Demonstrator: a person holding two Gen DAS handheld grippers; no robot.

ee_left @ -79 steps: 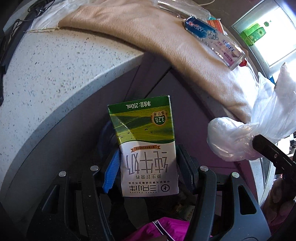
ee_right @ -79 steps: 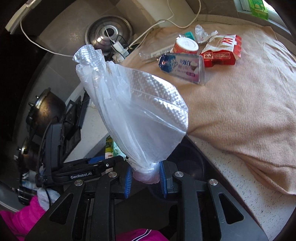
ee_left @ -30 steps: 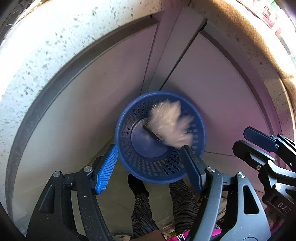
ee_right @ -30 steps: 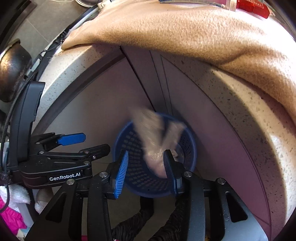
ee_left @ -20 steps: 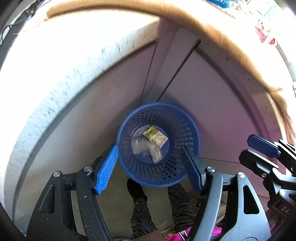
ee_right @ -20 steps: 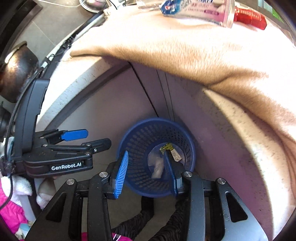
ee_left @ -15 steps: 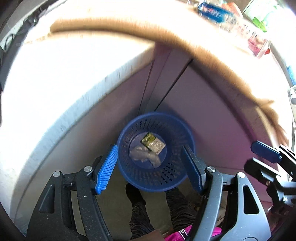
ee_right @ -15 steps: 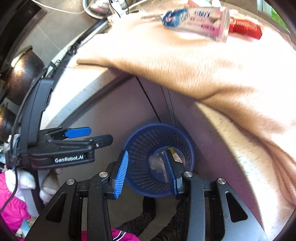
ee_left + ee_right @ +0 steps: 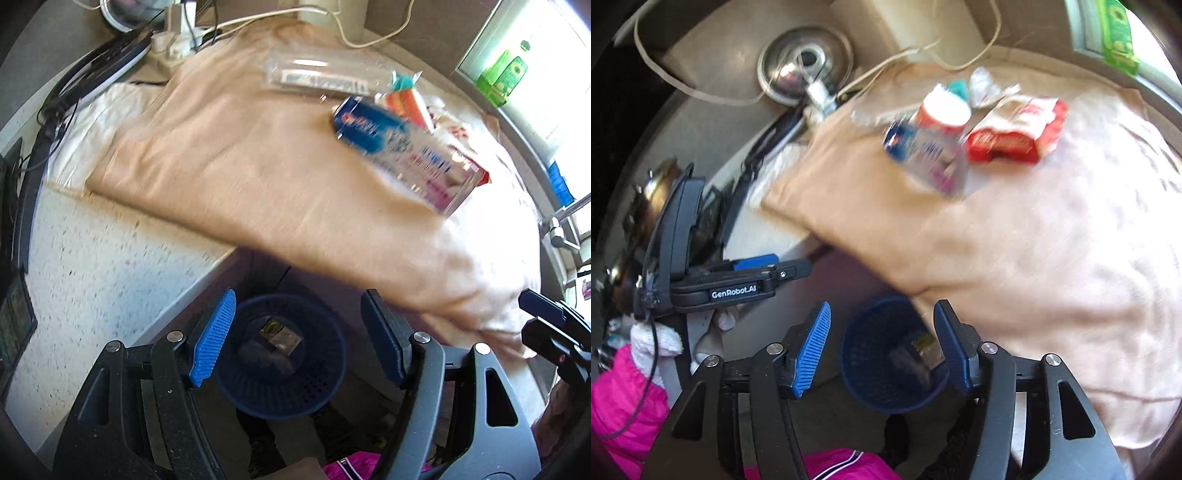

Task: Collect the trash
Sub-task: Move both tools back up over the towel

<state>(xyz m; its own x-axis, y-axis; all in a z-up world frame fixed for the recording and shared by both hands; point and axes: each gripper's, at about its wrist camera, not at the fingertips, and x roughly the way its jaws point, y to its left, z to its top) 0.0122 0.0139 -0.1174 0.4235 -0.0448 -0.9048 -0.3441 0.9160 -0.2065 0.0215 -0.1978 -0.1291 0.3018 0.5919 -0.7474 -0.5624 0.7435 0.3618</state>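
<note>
A blue mesh bin [image 9: 282, 356] stands on the floor below the counter edge and holds a milk carton [image 9: 280, 334] and a crumpled plastic bag [image 9: 258, 356]; the bin also shows in the right wrist view [image 9: 886, 354]. My left gripper [image 9: 299, 336] is open and empty above the bin. My right gripper [image 9: 882, 349] is open and empty too. On the tan cloth [image 9: 258, 177] lie a blue-and-pink clear package [image 9: 402, 151], a clear wrapper [image 9: 321, 74], a red-and-white pack [image 9: 1015, 129] and an orange tub [image 9: 943, 109].
The speckled white counter [image 9: 96, 273] carries the cloth. Cables and a power strip [image 9: 177, 40] lie at the back left. A steel pot lid [image 9: 805, 62] sits beyond. A faucet [image 9: 561, 225] and a green bottle [image 9: 502, 74] are at the right by the window.
The milk carton and the plastic bag left my grippers and dropped into the bin. Both grippers have since risen and tilted up, bringing the countertop and its trash into view.
</note>
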